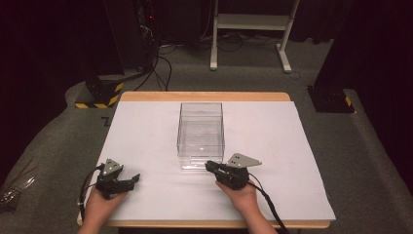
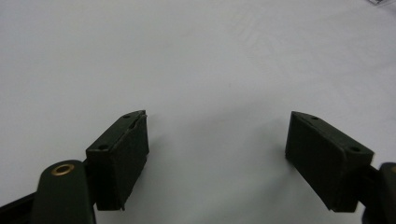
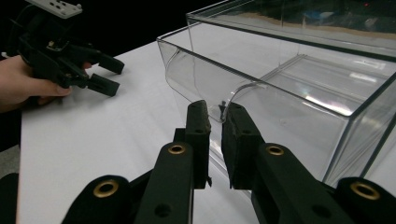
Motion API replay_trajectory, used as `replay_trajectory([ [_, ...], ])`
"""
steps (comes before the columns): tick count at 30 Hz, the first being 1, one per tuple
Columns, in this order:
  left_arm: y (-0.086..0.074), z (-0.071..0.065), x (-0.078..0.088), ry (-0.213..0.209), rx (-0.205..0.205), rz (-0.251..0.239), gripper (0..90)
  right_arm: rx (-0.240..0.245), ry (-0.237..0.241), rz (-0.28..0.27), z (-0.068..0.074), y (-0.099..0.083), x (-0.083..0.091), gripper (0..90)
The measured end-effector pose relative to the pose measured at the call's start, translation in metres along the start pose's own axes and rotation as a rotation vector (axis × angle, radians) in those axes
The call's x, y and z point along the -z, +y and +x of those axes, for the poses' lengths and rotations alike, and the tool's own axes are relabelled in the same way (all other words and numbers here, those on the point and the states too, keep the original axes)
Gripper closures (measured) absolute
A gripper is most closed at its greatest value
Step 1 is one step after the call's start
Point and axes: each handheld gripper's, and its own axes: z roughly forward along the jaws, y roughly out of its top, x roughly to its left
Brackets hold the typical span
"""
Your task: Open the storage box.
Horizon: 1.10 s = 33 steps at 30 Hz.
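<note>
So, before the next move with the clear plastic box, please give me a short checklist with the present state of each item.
1. Right gripper at the near wall of the clear rectangular plastic box: ok, jaws nearly closed at the wall's scooped edge.
2. Firm grip on that wall: cannot tell.
3. Left gripper open with nothing between its jaws: ok.
4. Left gripper away from the box: ok, it rests on the white table cover off to the side.
5. Box interior empty: ok, nothing seen through the walls.
6. Box upright and flat: ok.
</note>
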Motion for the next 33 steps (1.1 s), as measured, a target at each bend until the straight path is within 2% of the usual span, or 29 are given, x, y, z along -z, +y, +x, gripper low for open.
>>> replay_trajectory([
  [8, 0.000, 0.000, 0.000, 0.000, 0.001, 0.000, 21.5, 0.009, 0.017, 0.012, 0.003, -0.001, 0.004, 80.7],
  [11, 0.000, 0.000, 0.000, 0.001, 0.000, 0.001, 21.5, -0.004, 0.027, 0.007, 0.002, -0.001, -0.002, 72.4],
  [13, 0.000, 0.000, 0.000, 0.001, 0.000, 0.000, 21.5, -0.002, 0.032, 0.008, 0.002, -0.001, -0.004, 72.4],
  [15, 0.000, 0.000, 0.000, 0.001, 0.000, 0.000, 21.5, 0.024, 0.035, 0.013, 0.004, 0.000, -0.008, 72.6],
  [19, 0.000, 0.000, 0.000, 0.001, 0.000, 0.000, 21.5, 0.025, 0.043, 0.019, 0.004, 0.001, -0.008, 75.0],
  [22, 0.000, 0.000, 0.000, 0.000, 0.000, 0.000, 21.5, 0.008, 0.070, 0.029, 0.002, 0.001, -0.007, 76.8],
  [24, 0.000, 0.000, 0.000, 0.000, 0.000, 0.000, 21.6, 0.022, 0.086, 0.042, 0.004, 0.001, -0.005, 78.1],
  [33, 0.000, 0.000, 0.000, -0.001, 0.000, 0.000, 21.5, 0.050, 0.096, 0.059, 0.016, -0.003, 0.002, 78.4],
])
